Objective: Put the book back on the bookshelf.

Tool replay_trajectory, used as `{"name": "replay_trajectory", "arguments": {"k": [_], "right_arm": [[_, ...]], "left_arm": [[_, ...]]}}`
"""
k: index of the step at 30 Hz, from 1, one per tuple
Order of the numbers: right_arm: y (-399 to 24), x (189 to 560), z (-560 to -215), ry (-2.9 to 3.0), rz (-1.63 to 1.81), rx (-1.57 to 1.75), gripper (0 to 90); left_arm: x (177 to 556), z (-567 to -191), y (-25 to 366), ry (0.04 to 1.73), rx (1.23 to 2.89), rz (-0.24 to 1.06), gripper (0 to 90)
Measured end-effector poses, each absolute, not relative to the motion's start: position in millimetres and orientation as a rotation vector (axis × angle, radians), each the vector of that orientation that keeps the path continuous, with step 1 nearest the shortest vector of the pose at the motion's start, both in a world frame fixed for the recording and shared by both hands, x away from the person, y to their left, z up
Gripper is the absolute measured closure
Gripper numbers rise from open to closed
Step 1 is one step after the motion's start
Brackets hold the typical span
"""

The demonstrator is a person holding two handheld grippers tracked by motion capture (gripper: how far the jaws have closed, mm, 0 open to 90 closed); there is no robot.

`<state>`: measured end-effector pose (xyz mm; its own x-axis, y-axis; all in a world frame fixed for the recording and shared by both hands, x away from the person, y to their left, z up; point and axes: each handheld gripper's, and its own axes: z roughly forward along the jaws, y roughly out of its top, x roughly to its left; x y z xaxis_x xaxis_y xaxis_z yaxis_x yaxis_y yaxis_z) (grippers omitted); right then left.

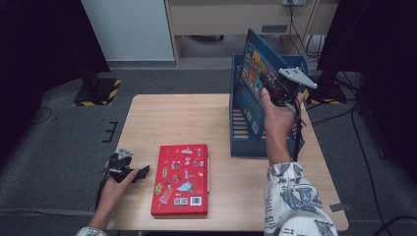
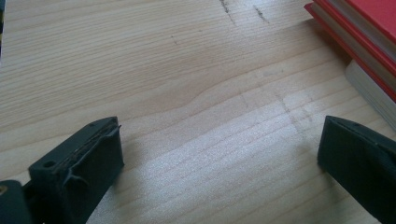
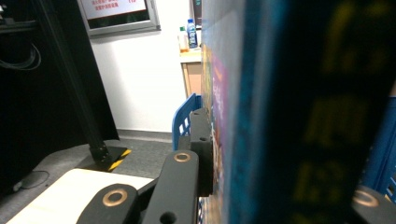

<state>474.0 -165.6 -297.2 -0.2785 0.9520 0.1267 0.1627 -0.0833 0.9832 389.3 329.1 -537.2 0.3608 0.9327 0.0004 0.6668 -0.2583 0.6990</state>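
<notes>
Right gripper [image 1: 268, 84] jaws clamped on upright blue book [image 1: 253, 73] above crate [image 1: 241, 129], left gripper [image 1: 140, 172] jaws wide

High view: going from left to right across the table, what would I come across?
Left gripper, open and empty on the table → red book lying flat → blue crate → blue book, standing upright in the crate → right gripper, shut on the blue book.

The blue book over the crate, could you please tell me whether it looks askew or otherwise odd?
Yes: the blue book leans at a slant over the blue crate, clamped in the right gripper rather than set down. The red book lies flat and tidy.
</notes>
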Motion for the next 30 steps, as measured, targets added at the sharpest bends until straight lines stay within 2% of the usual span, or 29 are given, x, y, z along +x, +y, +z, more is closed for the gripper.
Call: {"name": "replay_trajectory", "arguments": {"k": [30], "right_arm": [[-151.2,501.9,-320.9,1.484,1.413,1.252,83.2]], "left_arm": [[390.1,-537.0,329.0,1.377,2.026,0.563,0.0]]}}
